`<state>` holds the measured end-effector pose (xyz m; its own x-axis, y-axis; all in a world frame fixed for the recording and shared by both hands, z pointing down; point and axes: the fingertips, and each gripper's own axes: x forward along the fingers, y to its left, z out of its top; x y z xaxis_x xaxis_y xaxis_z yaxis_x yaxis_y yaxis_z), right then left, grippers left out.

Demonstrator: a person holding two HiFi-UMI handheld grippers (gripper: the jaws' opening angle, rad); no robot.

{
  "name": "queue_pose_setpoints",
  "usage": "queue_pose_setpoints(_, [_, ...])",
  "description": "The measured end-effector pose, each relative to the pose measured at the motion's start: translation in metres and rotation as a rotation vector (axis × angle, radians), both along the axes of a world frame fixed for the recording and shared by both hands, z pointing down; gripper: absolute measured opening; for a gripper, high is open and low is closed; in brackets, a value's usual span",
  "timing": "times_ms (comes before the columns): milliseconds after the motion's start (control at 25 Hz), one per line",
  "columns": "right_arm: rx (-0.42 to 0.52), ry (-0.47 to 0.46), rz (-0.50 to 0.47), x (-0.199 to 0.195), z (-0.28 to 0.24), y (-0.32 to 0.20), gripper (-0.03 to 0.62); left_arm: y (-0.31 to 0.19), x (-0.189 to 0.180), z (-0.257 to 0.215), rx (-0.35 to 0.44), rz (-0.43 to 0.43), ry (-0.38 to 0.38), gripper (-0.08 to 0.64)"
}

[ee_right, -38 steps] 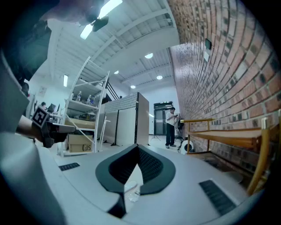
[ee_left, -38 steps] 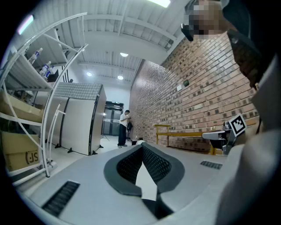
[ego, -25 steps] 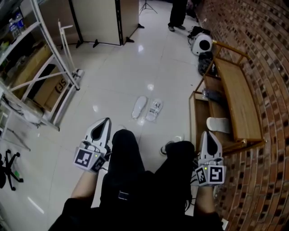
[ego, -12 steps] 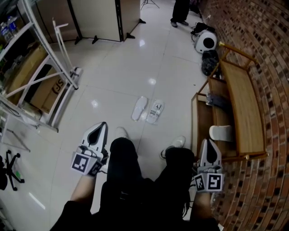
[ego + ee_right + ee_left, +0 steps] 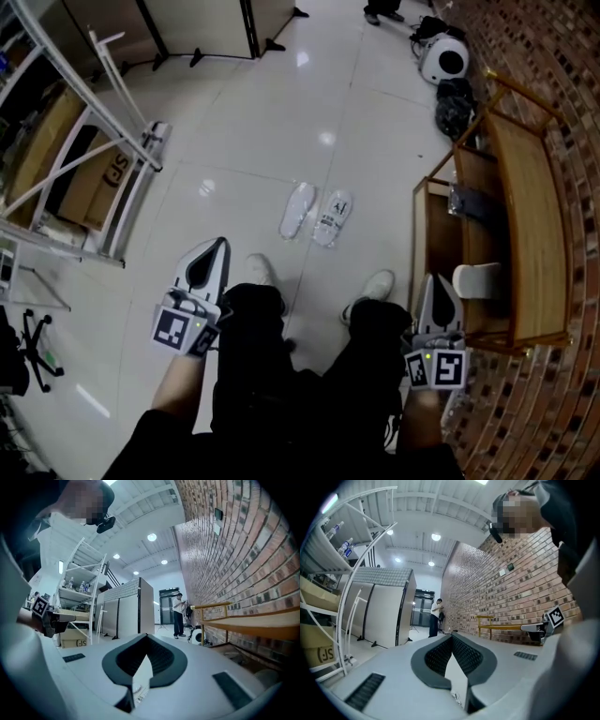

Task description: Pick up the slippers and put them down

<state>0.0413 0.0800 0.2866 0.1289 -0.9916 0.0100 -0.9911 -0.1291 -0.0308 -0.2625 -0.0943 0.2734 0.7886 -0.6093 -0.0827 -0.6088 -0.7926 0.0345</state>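
Note:
Two white slippers [image 5: 298,210] [image 5: 332,217] lie side by side on the glossy tiled floor, ahead of the person's feet. My left gripper [image 5: 222,244] is held level at the left of the person's legs, well short of the slippers, its jaws shut with nothing between them [image 5: 452,636]. My right gripper [image 5: 439,278] is level at the right, beside the wooden bench, its jaws also meeting at the tip with nothing held [image 5: 146,636]. A third white slipper [image 5: 478,279] rests on the bench's lower shelf, just ahead of the right gripper.
A wooden bench [image 5: 521,206] stands along the brick wall at right, with a black bag [image 5: 457,101] and a round white appliance [image 5: 444,62] beyond it. A metal rack [image 5: 89,131] with a cardboard box [image 5: 92,183] is at left. Folding panels [image 5: 192,23] stand at the back.
The person has stepped forward: both shoes now show below the slippers, and the bench and rack have slid closer. Both grippers came along, still shut.

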Motion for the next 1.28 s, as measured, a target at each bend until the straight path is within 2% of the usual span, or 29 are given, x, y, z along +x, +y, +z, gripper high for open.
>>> queue_pose_setpoints(320, [0.015, 0.065, 0.004, 0.025, -0.023, -0.031, 0.008, -0.039, 0.028, -0.011, 0.011, 0.018, -0.027, 0.002])
queue_pose_setpoints(520, [0.041, 0.084, 0.049, 0.053, -0.039, -0.039, 0.008, -0.064, 0.056, -0.029, 0.034, 0.041, 0.012, 0.002])
queue_pose_setpoints(680, [0.042, 0.076, 0.097, 0.071, -0.042, -0.046, 0.008, -0.078, 0.078, -0.037, 0.058, 0.066, -0.007, 0.002])
queue_pose_setpoints(920, [0.054, 0.086, 0.110, 0.070, -0.052, -0.059, 0.008, -0.099, 0.100, -0.053, 0.068, 0.103, 0.028, 0.002])
queue_pose_setpoints(1080, [0.044, 0.103, 0.132, 0.070, -0.052, -0.042, 0.008, -0.092, 0.127, -0.048, 0.065, 0.166, 0.031, 0.002])
queue_pose_setpoints(1280, [0.048, 0.107, 0.227, 0.082, -0.058, 0.003, 0.008, -0.066, 0.176, -0.036, 0.040, 0.299, 0.018, 0.002])
